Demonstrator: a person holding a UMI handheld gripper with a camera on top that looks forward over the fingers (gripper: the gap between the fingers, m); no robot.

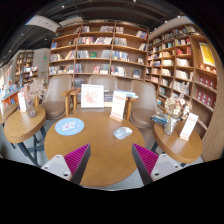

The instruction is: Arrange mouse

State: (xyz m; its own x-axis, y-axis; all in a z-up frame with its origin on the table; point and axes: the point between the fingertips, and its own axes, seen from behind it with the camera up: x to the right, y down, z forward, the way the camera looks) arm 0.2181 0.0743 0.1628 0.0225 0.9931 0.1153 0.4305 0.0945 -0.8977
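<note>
One target ahead: mouse lies beyond the spread fingers, right of centre.

On the round counter (95,150), a blue mat (69,126) sits left; the mouse (122,132) rests well apart to its right, long axis apparently slanting up-right. The hand-held gripper (110,160) is spread and empty; judged approach: forward, slightly right.

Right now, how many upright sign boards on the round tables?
3 clearly: white framed sign board and tall wooden sign board at the centre table's far edge, white sign board on the right table. Others may be hidden.
</note>
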